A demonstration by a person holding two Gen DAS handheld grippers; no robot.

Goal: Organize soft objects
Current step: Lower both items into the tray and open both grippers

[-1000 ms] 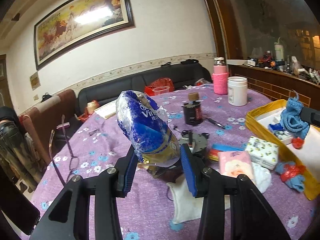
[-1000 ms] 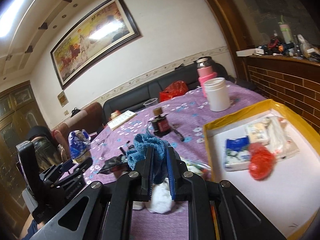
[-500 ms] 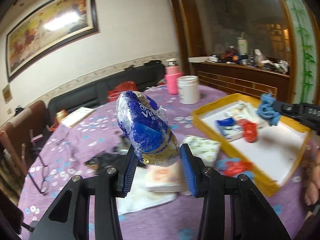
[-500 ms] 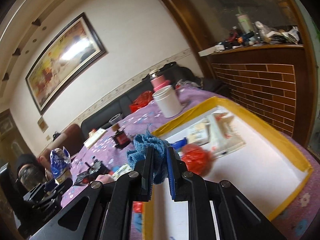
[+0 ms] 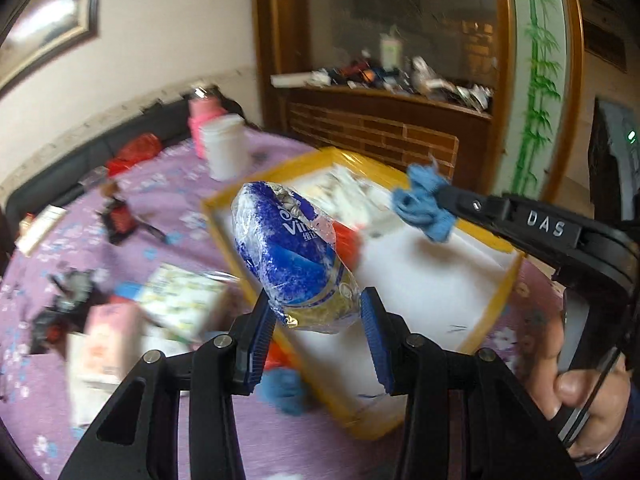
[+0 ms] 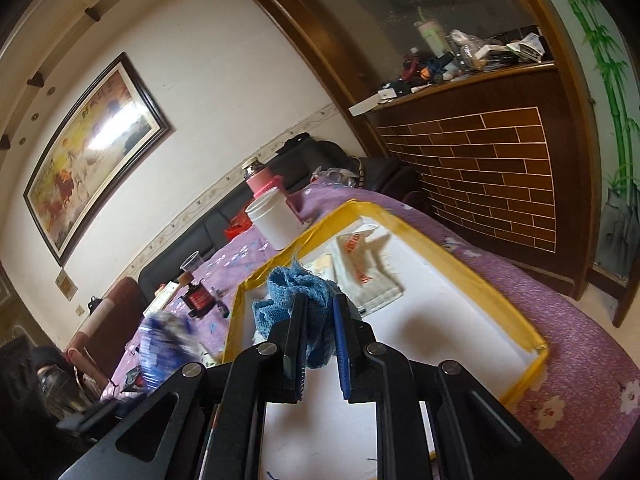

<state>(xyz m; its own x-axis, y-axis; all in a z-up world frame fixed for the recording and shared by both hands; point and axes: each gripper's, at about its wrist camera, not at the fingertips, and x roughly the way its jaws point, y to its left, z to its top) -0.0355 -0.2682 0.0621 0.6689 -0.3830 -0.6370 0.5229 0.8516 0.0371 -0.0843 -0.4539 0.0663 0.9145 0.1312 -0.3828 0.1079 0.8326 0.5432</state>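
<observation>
My left gripper (image 5: pixel 316 312) is shut on a blue and white plastic-wrapped tissue pack (image 5: pixel 292 248) and holds it in the air above the near left edge of the yellow-rimmed white tray (image 5: pixel 500 296). My right gripper (image 6: pixel 318 320) is shut on a blue knitted cloth (image 6: pixel 304 292) and holds it over the tray (image 6: pixel 480 276); the cloth also shows in the left wrist view (image 5: pixel 420 204). The tissue pack shows blurred in the right wrist view (image 6: pixel 164 344). A red soft item (image 5: pixel 348 240) and packets (image 6: pixel 360 268) lie in the tray.
On the purple flowered tablecloth (image 5: pixel 168 184) left of the tray lie a patterned tissue pack (image 5: pixel 180 296), a pink pack (image 5: pixel 104 348), a blue knit piece (image 5: pixel 284 392), a dark bottle (image 5: pixel 116 216), a white jar (image 5: pixel 226 152) and a pink flask (image 6: pixel 262 180).
Both grippers have swung right, toward the tray. The tissue pack is now above the tray's near edge, and the blue cloth has moved further over the tray. Both grips are unchanged.
</observation>
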